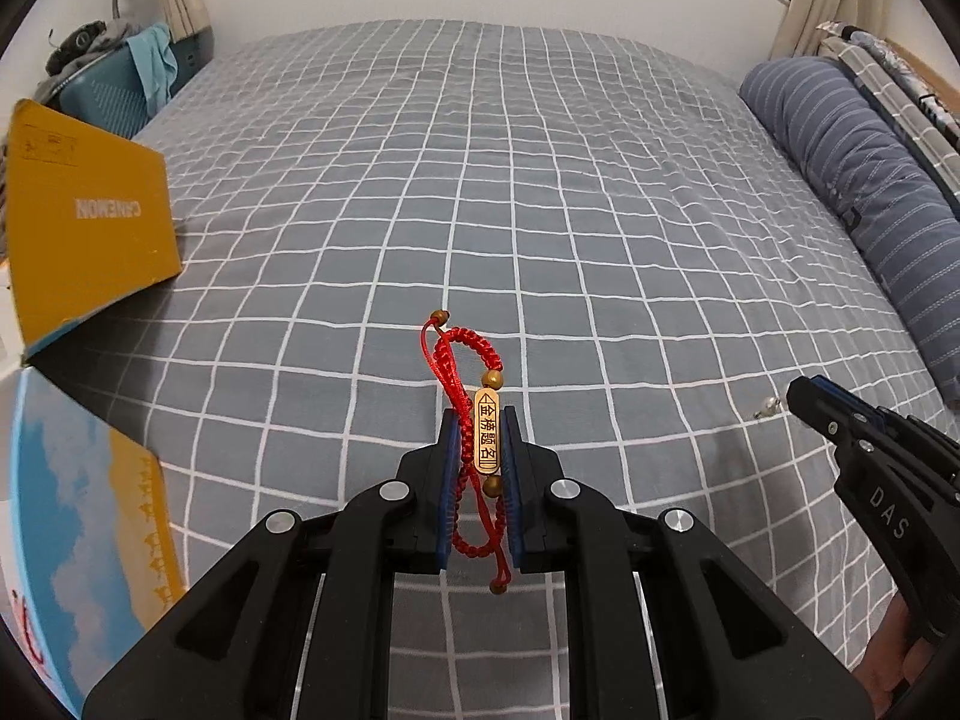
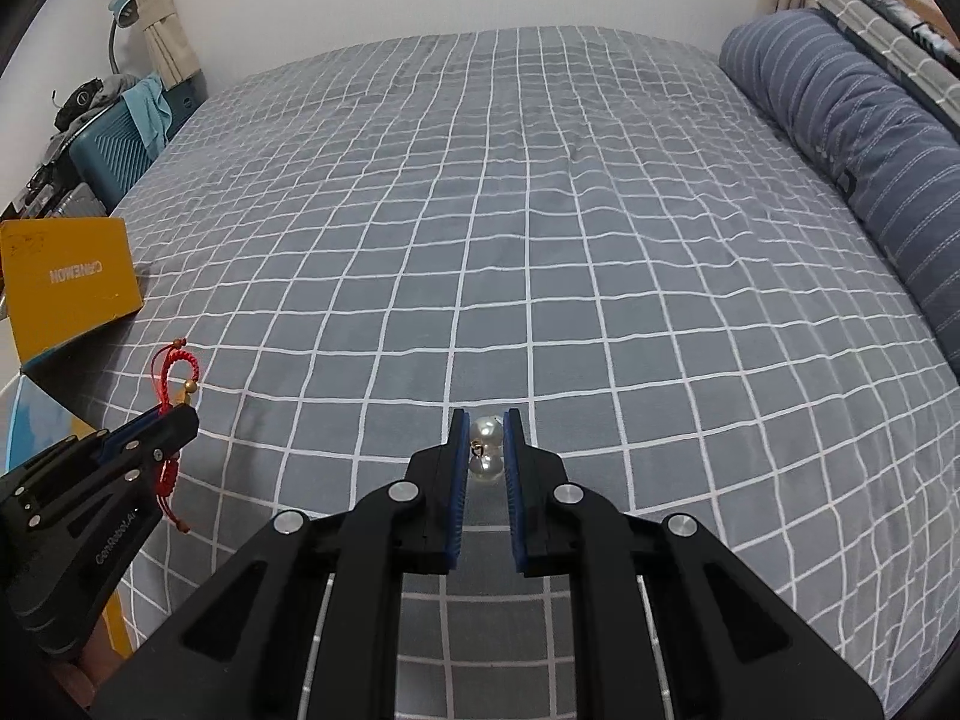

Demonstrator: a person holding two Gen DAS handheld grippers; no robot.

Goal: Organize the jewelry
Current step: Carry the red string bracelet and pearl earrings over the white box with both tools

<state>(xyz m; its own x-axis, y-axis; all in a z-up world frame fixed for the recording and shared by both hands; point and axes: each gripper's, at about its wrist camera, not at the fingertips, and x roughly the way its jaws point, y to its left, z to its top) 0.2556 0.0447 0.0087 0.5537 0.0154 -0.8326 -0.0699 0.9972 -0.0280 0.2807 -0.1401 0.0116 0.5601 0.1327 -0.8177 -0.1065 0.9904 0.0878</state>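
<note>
Bed [image 2: 480, 192] with grey, white-gridded cover, seen along both hand-held grippers. The cover lies bare across its middle and far half, up to the white wall behind. Right edge: a blue striped bolster pillow [image 2: 852, 138] runs along the side, with folded bedding beyond it. Left edge: an open yellow box, its lid [image 1: 90, 222] standing upright and printed in mirrored letters, its blue-and-yellow lower part [image 1: 78, 540] at the near left corner of the bed. Beyond the far left corner stand a teal case [image 2: 114, 150] draped with cloth and a curtain.

Left hand-held gripper [image 1: 480, 438]: blue-padded fingers drawn to a narrow gap and closed on a red braided bracelet [image 1: 465, 360]. Its gold bar charm [image 1: 487, 432], engraved with characters, stands lengthwise between the pads; a loop of red cord with gold beads rises past the fingertips and further cord hangs behind them. In the right wrist view this gripper [image 2: 174, 420] sits near the box at the left, bracelet [image 2: 177, 372] protruding from its tip, apparently lifted off the cover.

Right hand-held gripper [image 2: 485, 420]: fingers narrowed around a double-pearl earring [image 2: 485, 450], two white pearls joined by a small gold fitting, lying between the pads near their tips. Whether the pads press it or merely flank it cannot be told. In the left wrist view the earring [image 1: 768, 405] shows just beyond the right gripper's tip [image 1: 804, 396], low over the cover.
</note>
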